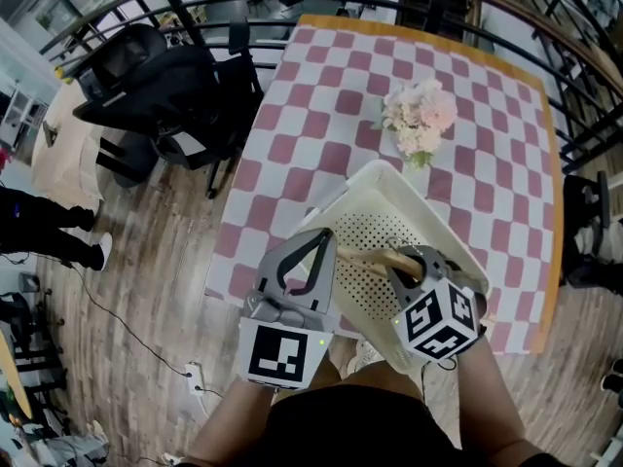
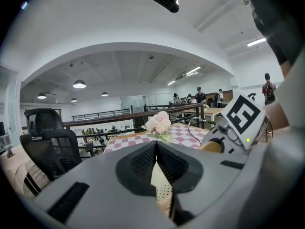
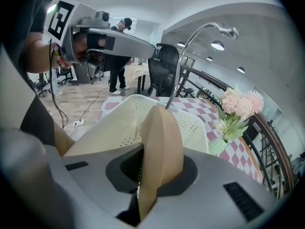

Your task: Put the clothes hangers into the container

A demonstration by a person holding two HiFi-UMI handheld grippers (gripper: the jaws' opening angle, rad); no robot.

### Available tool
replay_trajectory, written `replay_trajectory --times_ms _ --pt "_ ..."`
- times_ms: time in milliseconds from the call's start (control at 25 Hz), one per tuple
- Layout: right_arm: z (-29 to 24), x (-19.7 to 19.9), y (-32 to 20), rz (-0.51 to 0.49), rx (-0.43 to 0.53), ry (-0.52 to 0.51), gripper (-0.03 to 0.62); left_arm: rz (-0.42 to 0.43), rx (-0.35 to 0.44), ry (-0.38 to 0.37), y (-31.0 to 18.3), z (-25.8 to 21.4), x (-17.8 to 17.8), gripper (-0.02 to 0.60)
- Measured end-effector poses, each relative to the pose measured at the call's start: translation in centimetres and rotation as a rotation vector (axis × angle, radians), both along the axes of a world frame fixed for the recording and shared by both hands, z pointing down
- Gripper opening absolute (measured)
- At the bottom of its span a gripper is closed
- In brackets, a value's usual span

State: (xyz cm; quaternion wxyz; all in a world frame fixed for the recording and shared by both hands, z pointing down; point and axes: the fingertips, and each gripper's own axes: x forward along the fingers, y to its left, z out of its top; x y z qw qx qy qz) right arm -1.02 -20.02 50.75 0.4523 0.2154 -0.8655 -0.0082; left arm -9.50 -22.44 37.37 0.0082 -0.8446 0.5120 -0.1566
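A wooden clothes hanger (image 1: 375,255) with a metal hook (image 3: 190,56) is clamped in my right gripper (image 1: 414,259), which is shut on its body (image 3: 162,142). The hanger hangs over the cream perforated basket (image 1: 389,178), which sits at the near edge of the checked table. My left gripper (image 1: 313,236) is just left of it over the basket's near left side, its jaws shut with nothing between them. The left gripper view shows the shut jaw tips (image 2: 156,147) above the basket's holed floor (image 2: 162,187), with the right gripper's marker cube (image 2: 243,116) beside them.
A bunch of pale pink flowers (image 1: 419,115) lies on the pink-and-white cloth (image 1: 321,115) beyond the basket. A black office chair (image 1: 156,86) stands left of the table. A dark railing (image 1: 545,27) curves round the far side. A power strip (image 1: 198,377) lies on the wooden floor.
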Motion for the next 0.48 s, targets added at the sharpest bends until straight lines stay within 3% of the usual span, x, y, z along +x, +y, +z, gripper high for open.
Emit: replay_trajectory --times_ms 240,480 --pt "0.1 0.7 -1.9 0.048 0.047 0.031 0.048 0.014 -0.023 0.011 -1.7 0.7 0.6 0.009" --pt "0.5 1.9 -3.9 0.105 0.17 0.128 0.087 0.044 -0.032 0.024 -3.1 1.3 1.6 0.009"
